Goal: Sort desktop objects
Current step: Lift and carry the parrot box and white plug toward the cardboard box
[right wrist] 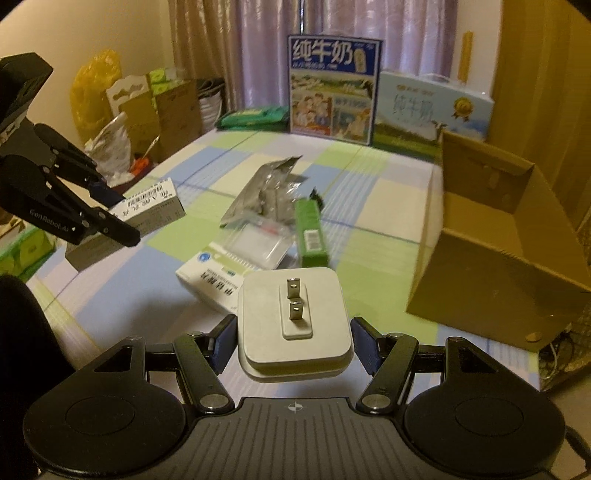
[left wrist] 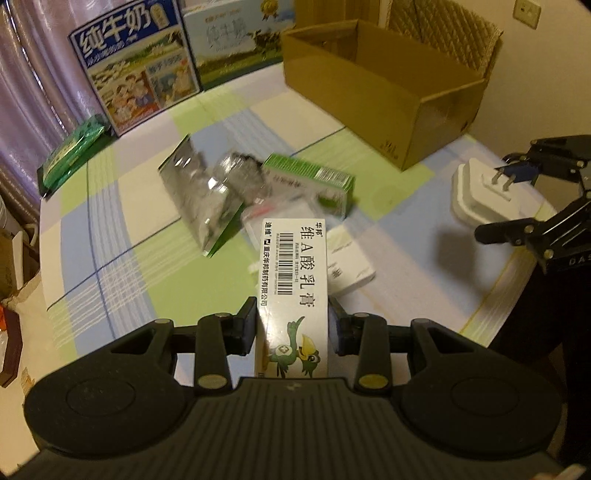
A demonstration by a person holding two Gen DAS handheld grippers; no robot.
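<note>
A checked cloth in green, blue and cream covers my worktop (left wrist: pixel 122 229), with lilac curtains (right wrist: pixel 406 33) behind and two milk cartons (left wrist: pixel 136 74) standing at the far edge. My left claw (left wrist: pixel 293 326) is clamped on a long white ointment box (left wrist: pixel 295 280), its pads pressing both long sides, the box pointing straight ahead and lifted off the cloth. Just beyond its tip lies the heap still to be sorted: a crumpled foil pack (left wrist: pixel 207 192) ahead and to the left, a green box (left wrist: pixel 314 182) ahead and slightly right, a clear sachet (right wrist: pixel 258 240) between them, and a white medicine box (left wrist: pixel 349 266) just right of the ointment box. A brown carton (left wrist: pixel 388 92) stands open, far ahead to the right. My right claw (right wrist: pixel 293 341) has a white plug (right wrist: pixel 293 321) between its pads, prongs facing up, raised above the cloth; the pads look close to its sides, but I cannot tell for sure that they grip it. From that claw the carton is near on the right, the heap lies ahead, and the left claw with its box is off to the left. A green packet (left wrist: pixel 70 151) lies at the far left edge.
</note>
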